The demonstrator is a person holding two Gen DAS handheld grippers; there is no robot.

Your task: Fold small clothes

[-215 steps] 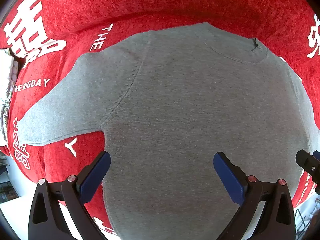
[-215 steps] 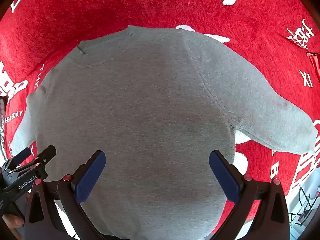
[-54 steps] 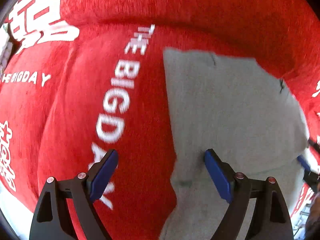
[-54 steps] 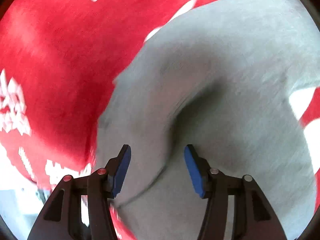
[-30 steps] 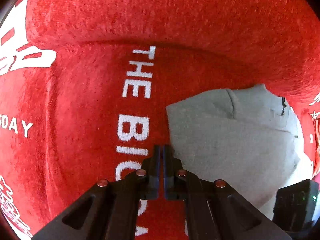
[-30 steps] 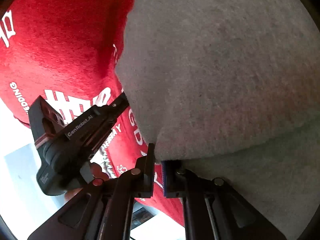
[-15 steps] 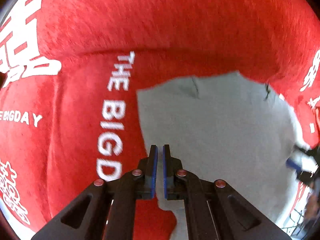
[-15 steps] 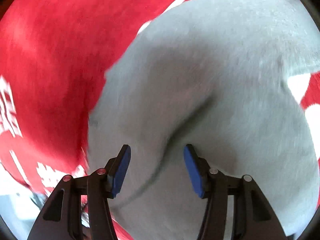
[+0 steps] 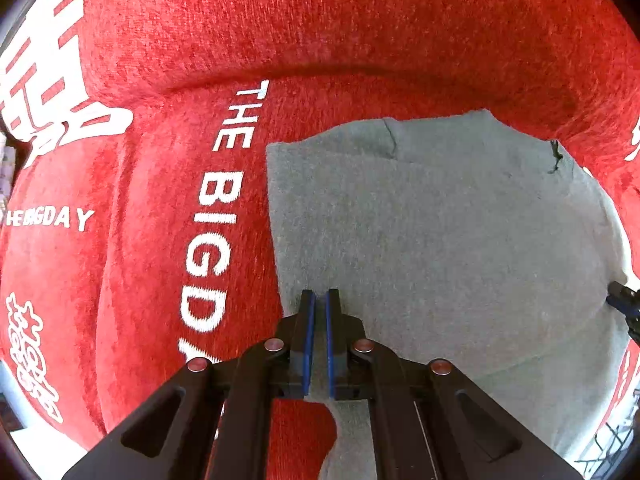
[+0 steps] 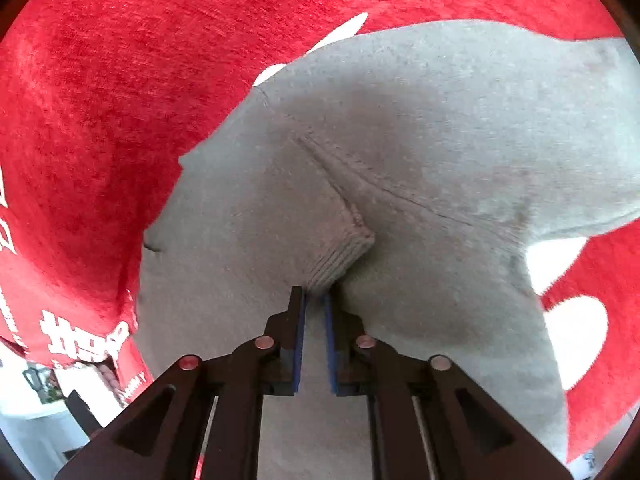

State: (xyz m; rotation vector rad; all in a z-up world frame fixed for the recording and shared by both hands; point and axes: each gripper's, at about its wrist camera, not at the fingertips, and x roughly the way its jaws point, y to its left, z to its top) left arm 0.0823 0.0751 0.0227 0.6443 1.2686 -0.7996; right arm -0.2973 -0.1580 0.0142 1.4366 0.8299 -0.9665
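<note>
Left wrist view: my left gripper [image 9: 319, 294] points steeply down over the near-left part of the grey sweater [image 9: 440, 240], just inside its straight left edge. Its jaws are together with nothing between them. The sweater lies on the red blanket [image 9: 140, 280] with white lettering, neck toward the far side.

Right wrist view: my right gripper [image 10: 316, 294] has just been closing its jaws, and they now pinch a ribbed band [image 10: 340, 248] of the sweater at the tips. I cannot tell whether this band is a cuff or the hem. One sleeve runs off to the far right.

Handling, as I judge it: the knit is light, soft and limp, with no stiffness to carry a fold by itself, so it will sag and drag from any single held point. The plush blanket probably clings to it. The ribbed band is thicker and firmer than the body and makes the surer hold. Corners, seams and bands are the places to take it, rather than flat open cloth.
</note>
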